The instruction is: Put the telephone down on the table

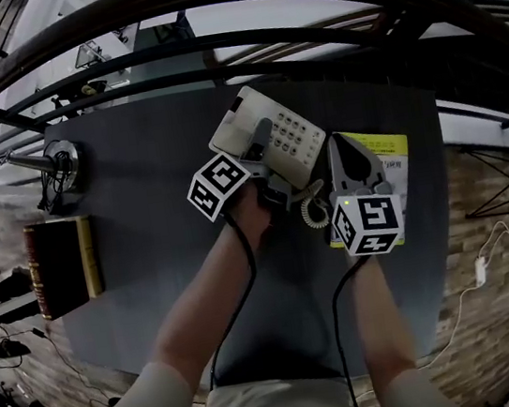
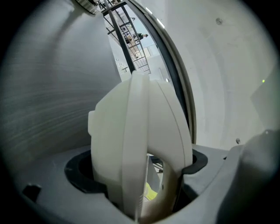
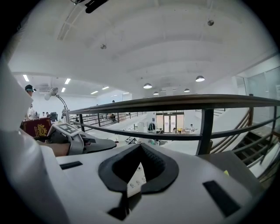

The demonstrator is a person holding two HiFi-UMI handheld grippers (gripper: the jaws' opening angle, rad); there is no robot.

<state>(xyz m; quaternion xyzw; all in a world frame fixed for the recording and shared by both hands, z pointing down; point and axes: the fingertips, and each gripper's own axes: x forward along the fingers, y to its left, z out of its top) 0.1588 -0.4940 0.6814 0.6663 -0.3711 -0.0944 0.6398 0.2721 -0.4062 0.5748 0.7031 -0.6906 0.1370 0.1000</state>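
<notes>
Now the left gripper squeezes the smooth, curved, cream handset tight between its fingers. The boxy cream telephone, with small round buttons, is at the far middle of the flat dark table. Just to its right, the right gripper has its fingers pressed together with nothing in them, above a yellow paper.

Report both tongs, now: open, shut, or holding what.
Left tongs: shut on the telephone.
Right tongs: shut, nothing between them.
</notes>
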